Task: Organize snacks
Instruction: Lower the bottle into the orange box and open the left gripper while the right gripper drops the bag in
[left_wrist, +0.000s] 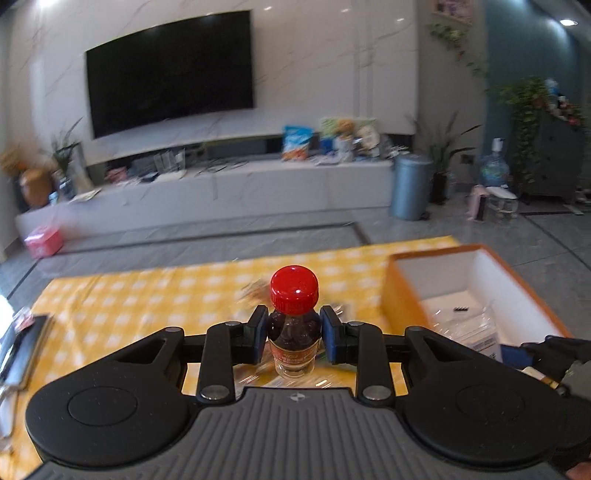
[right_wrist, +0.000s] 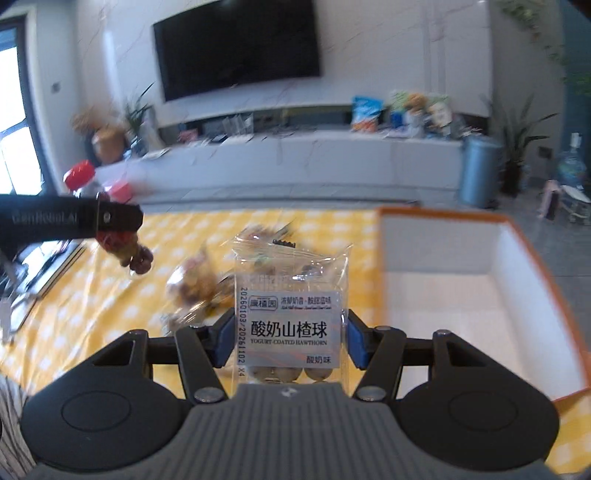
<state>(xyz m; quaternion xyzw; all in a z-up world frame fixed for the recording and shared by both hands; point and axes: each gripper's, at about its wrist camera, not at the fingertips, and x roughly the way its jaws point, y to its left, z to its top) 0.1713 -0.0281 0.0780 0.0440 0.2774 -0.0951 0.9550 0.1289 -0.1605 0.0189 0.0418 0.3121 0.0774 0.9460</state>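
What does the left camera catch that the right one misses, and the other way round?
Only the left view shows its own claw shut on the bottle, seen front-on. Only the right view shows its claw holding a hawthorn packet and loose snacks behind it. Both show the orange box, yellow cloth and TV.

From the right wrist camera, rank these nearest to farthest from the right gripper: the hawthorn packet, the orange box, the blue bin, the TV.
1. hawthorn packet, held in the right gripper.
2. orange box, just right on the table.
3. blue bin, on the floor, far right.
4. TV, on the back wall.
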